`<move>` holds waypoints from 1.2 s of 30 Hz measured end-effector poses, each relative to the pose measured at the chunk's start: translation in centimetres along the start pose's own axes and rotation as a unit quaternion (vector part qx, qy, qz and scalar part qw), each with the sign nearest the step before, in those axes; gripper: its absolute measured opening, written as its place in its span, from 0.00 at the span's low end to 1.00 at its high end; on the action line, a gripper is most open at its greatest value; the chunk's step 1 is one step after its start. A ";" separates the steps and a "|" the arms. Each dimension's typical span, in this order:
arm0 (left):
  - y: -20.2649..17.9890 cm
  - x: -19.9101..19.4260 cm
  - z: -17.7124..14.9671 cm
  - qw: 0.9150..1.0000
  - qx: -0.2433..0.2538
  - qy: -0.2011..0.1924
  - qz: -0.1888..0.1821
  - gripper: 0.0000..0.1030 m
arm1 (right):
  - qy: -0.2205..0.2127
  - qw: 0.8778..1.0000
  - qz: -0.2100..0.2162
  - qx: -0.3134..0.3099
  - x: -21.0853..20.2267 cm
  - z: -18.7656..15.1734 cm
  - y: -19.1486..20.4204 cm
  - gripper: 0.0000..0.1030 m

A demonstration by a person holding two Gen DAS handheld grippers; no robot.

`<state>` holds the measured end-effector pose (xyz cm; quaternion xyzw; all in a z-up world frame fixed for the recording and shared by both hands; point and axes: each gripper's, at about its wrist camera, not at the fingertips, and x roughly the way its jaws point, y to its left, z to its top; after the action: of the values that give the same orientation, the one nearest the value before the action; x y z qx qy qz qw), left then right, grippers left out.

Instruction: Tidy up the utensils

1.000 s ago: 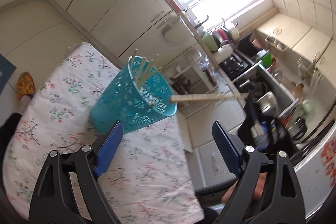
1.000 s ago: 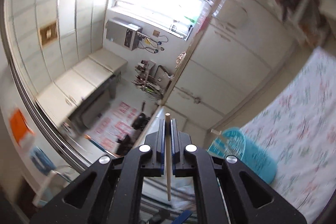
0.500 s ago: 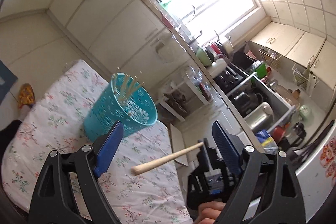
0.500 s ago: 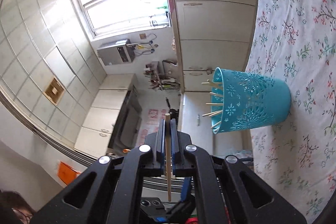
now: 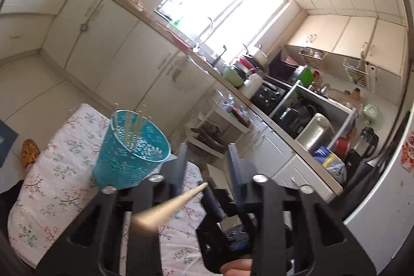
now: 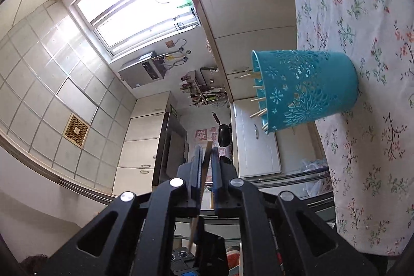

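Right gripper (image 6: 205,162) is holding one wooden chopstick (image 6: 207,154) between its closed blue pads (image 6: 197,167); the stick is lying across the pads, one end showing past the fingertips and the other end reaching back under the gripper body. In the left wrist view the same chopstick (image 5: 170,206) is pointing toward the camera, its thick end blurred and near, its thin end close to the left gripper (image 5: 207,167). Left gripper is carrying nothing, and its pads are standing at a narrow gap with the chopstick tip low between them, not yet pinched as far as I can judge.

Teal plastic basket (image 5: 130,149) is standing upright on the desk with the floral cloth (image 5: 51,188), with several chopsticks (image 5: 132,126) already leaning inside it. From the left gripper the basket is lying to the far left, near it. In the right wrist view the teal plastic basket (image 6: 302,89) is to the far right, a little apart, and the view is rolled, so its open mouth is facing left there.

Judging from this, the step in hand is either passing the stick to the left gripper or bringing it to the basket. The coming move is depending on the long axis of the stick: it needs turning until it is pointing down into the mouth. The left gripper seems the nearer one to the basket.
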<state>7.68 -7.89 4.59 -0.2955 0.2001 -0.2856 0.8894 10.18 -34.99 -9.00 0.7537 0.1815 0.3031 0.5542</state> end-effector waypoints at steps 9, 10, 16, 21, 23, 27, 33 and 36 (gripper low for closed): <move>-0.7 0.0 1.0 0.999 0.021 0.007 -0.024 0.00 | 0.027 0.999 -0.035 0.011 -0.6 -1.2 -1.9 0.15; -0.6 0.2 1.1 0.999 0.019 0.009 -0.026 0.00 | 0.023 0.999 -0.036 0.014 -0.7 -1.2 -2.1 0.15; 0.9 1.1 0.7 1.000 0.008 0.020 0.002 0.00 | 0.019 1.000 -0.022 0.004 -0.9 -1.3 -1.0 0.14; 2.5 2.3 0.0 0.999 -0.007 0.043 0.017 0.01 | 0.005 0.999 -0.043 -0.002 -1.4 -1.1 -1.7 0.08; 3.4 2.8 -0.4 0.998 -0.013 0.058 0.024 0.01 | -0.001 0.998 -0.065 -0.019 -1.8 -0.8 -1.9 0.06; 4.6 3.1 -2.2 0.994 -0.014 0.102 0.033 0.20 | -0.017 0.996 -0.080 -0.031 -2.4 0.5 -2.4 0.06; 2.0 3.1 -6.4 0.964 0.219 0.148 -0.010 0.34 | 0.021 0.993 -0.110 -0.027 -1.5 1.3 -2.3 0.06; -0.4 2.1 -9.2 0.890 0.437 0.127 -0.014 0.34 | 0.058 0.988 -0.139 -0.032 -0.7 1.4 -2.2 0.06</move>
<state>4.25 -13.24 -2.35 0.1595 0.1619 -0.3914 0.8917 10.73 -35.70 -11.51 0.6842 0.3062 0.2717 0.6035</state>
